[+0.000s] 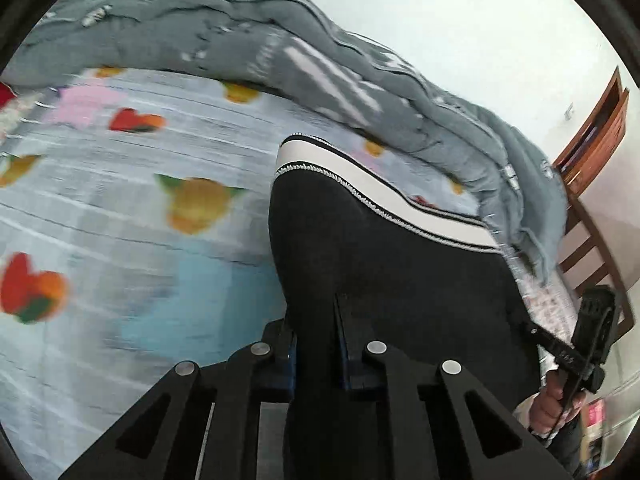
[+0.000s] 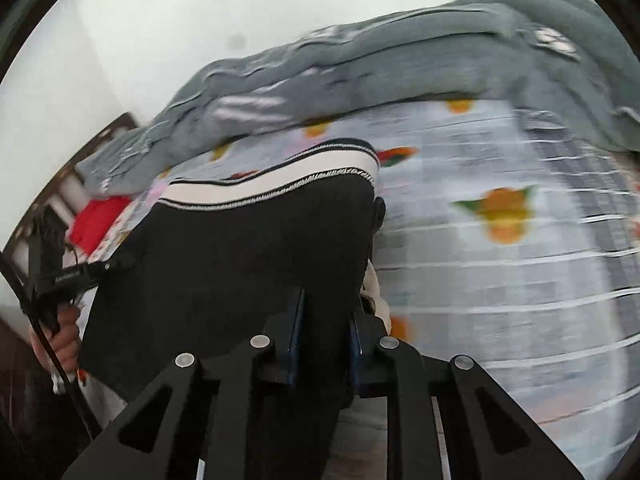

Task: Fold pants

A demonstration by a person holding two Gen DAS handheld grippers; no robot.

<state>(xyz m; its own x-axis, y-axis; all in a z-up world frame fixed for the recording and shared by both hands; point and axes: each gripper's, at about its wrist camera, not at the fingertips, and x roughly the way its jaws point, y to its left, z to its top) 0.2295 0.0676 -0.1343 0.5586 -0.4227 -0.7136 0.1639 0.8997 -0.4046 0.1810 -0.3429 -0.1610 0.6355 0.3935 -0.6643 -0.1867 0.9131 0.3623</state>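
Black pants (image 1: pixel 380 264) with a white, black-edged waistband (image 1: pixel 360 184) hang lifted above the bed. My left gripper (image 1: pixel 316 340) is shut on the black cloth at one edge. My right gripper (image 2: pixel 326 336) is shut on the other edge of the pants (image 2: pixel 240 256), whose waistband (image 2: pixel 280 184) stretches across. Each gripper shows in the other's view: the right one at the right edge of the left wrist view (image 1: pixel 580 344), the left one at the left edge of the right wrist view (image 2: pixel 52 272). The cloth hides the fingertips.
A bed sheet (image 1: pixel 120 208) with a fruit print lies below. A rumpled grey blanket (image 1: pixel 280 52) lies along the far side by the white wall. A wooden headboard (image 1: pixel 600 120) is at the right. A red item (image 2: pixel 96 220) lies near the headboard.
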